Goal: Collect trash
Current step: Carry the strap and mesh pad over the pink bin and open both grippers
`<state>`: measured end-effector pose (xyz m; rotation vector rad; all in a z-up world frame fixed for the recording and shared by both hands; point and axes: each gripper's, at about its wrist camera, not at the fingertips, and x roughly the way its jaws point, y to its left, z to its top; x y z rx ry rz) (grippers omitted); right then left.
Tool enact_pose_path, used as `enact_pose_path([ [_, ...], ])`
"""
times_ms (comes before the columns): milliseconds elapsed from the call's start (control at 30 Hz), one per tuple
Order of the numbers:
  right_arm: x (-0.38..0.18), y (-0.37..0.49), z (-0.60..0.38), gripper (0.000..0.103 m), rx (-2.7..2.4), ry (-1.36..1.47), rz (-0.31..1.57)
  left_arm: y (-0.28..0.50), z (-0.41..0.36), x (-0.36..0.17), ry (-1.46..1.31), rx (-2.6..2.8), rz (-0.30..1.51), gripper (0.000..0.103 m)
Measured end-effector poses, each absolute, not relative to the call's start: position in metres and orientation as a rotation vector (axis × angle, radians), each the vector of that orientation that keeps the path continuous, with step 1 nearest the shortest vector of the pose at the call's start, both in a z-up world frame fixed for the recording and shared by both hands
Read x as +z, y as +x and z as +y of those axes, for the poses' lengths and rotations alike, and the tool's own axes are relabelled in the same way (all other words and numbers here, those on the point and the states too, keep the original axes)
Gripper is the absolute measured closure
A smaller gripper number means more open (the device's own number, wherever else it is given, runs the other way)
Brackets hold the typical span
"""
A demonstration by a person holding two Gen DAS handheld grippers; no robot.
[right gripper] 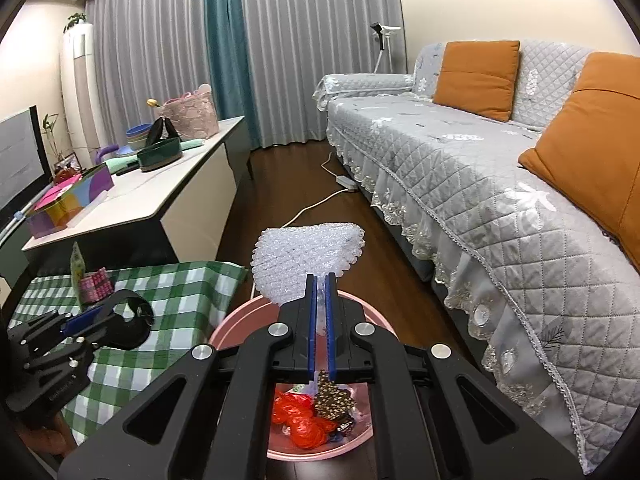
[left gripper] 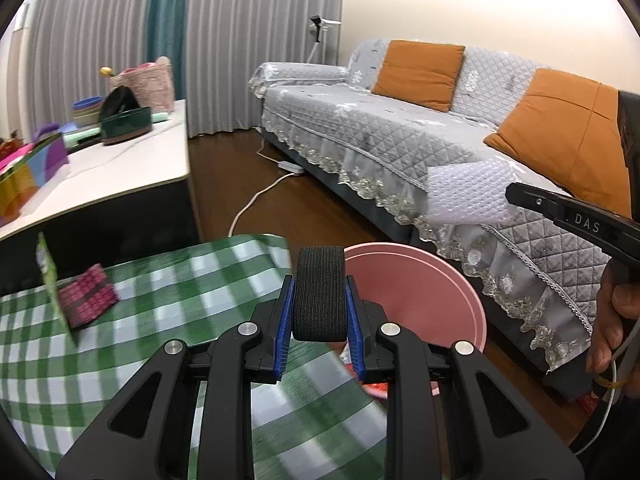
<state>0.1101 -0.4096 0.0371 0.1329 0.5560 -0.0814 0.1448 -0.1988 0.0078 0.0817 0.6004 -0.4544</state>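
My left gripper (left gripper: 320, 284) is shut on a black elastic band loop (left gripper: 320, 292), held at the edge of the green checked table (left gripper: 160, 300) beside the pink bin (left gripper: 452, 276). In the right wrist view my right gripper (right gripper: 321, 278) is shut on a sheet of white bubble wrap (right gripper: 308, 252) above the pink bin (right gripper: 232, 324). Inside the bin lie a red plastic bag (right gripper: 300, 420) and a brown patterned wrapper (right gripper: 332, 400). The left gripper (right gripper: 108, 312) and its black loop (right gripper: 134, 320) show at the left. A pink patterned packet (left gripper: 86, 300) and a green card (left gripper: 50, 280) stand on the table.
A grey quilted sofa (right gripper: 460, 168) with orange cushions runs along the right. A white cabinet (right gripper: 152, 196) loaded with bowls and boxes stands behind the table. A white cable and power strip (right gripper: 346, 182) lie on the dark wood floor between them. A person's hand (left gripper: 616, 320) holds the right gripper.
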Motion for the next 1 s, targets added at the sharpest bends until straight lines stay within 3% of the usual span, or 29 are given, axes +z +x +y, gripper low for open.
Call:
enact_pose_path([
  [400, 0.02, 0.124, -0.429, 0.098, -0.122, 0.155, 0.598, 0.17, -0.244, -0.003, 0.107, -0.518, 0.629, 0.079],
  [533, 0.017, 0.128, -0.432, 0.094, -0.141, 0.16, 0.61, 0.176, -0.249, -0.007, 0.087, -0.561, 0.659, 0.077],
  [600, 0.014, 0.13, -0.433, 0.086, -0.137, 0.169, 0.623, 0.176, -0.251, -0.009, 0.09, -0.561, 0.664, 0.063],
  [633, 0.013, 0.13, -0.433, 0.075, -0.141, 0.169, 0.628, 0.175, -0.249, -0.009, 0.085, -0.554, 0.662, 0.059],
  [733, 0.014, 0.129, -0.432, 0.049, -0.162, 0.165, 0.619, 0.175, -0.242, -0.009, 0.069, -0.544, 0.67, 0.059],
  [1000, 0.018, 0.128, -0.426, 0.046, -0.171, 0.175, 0.605, 0.16, -0.216, 0.002, 0.068, -0.507, 0.657, 0.059],
])
